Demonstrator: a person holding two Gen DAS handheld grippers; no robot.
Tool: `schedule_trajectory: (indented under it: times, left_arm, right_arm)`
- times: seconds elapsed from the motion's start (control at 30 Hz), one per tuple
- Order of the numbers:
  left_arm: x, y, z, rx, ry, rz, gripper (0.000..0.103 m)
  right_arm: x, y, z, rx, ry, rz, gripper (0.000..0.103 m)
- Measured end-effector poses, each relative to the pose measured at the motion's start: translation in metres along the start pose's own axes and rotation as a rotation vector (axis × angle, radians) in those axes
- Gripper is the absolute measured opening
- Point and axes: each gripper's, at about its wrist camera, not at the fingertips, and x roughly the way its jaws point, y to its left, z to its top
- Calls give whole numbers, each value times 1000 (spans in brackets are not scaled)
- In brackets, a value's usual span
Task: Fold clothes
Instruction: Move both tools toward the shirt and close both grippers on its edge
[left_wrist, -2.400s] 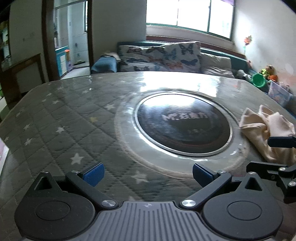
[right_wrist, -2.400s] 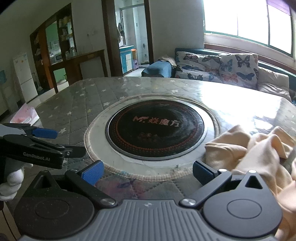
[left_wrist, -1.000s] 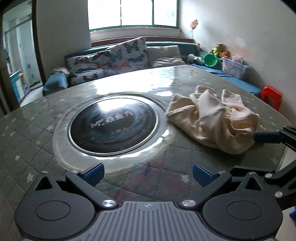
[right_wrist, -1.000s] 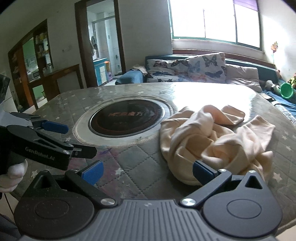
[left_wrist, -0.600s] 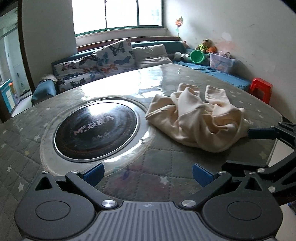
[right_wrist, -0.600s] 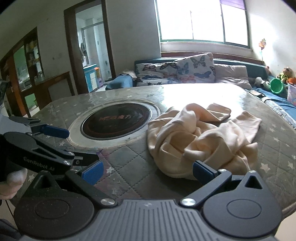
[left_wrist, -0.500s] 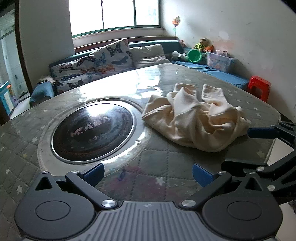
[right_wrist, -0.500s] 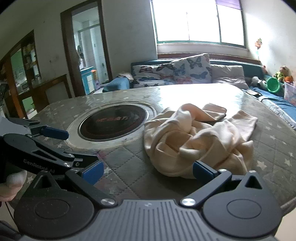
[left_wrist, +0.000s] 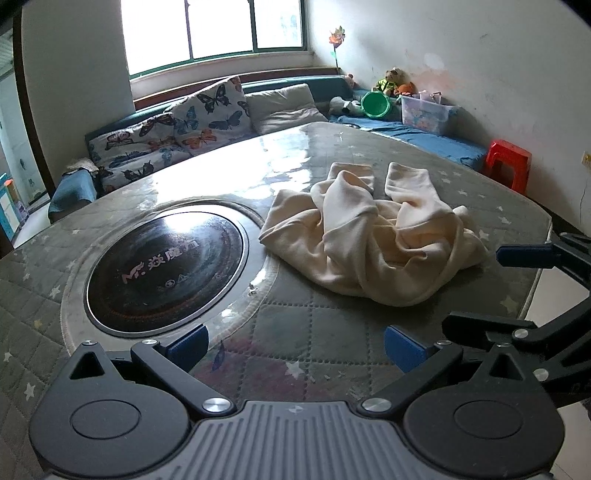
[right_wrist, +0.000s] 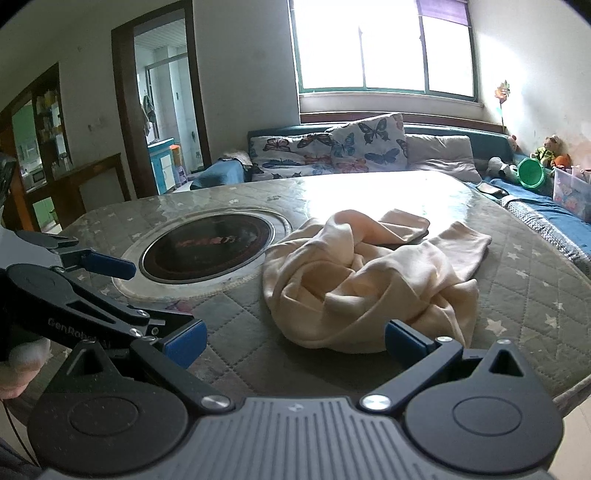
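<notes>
Round table (left_wrist: 155, 369) under quilted, star-printed cover beneath clear sheet; black hotplate (left_wrist: 164, 269) with printed logo sunk in its middle. Behind, sofa (right_wrist: 436, 133) with butterfly cushions (right_wrist: 365, 147) below bright window (right_wrist: 384, 44). Green bucket (left_wrist: 375, 104), plush toys (left_wrist: 393, 79), clear bin (left_wrist: 426, 114) along right wall; red stool (left_wrist: 508, 164) nearby. Open doorway (right_wrist: 162, 103) left.

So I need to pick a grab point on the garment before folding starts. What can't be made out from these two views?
- Garment type: it lies crumpled in both views, folds hiding its outline; only two cuffed ends show.
- Its underside, hidden by its own folds.
- Right claw: cut off by the left view's right edge.
- Table near edge: hidden behind each claw's body.
- Hob lettering: blurred by glare in the right view.
</notes>
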Motion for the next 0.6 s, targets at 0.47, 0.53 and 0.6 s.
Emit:
schedule_trajectory:
  times: [0.47, 0.53, 0.6]
  left_arm:
    - [20, 9, 19, -19, 43, -8, 103]
    - [24, 9, 23, -18, 44, -17, 103]
    - [27, 10, 27, -20, 44, -22, 103]
  right_arm:
    - [16, -23, 7, 34, 38, -16, 103]
    - [17, -28, 9, 44, 40, -26, 103]
    - [19, -33, 11, 57, 43, -39, 102]
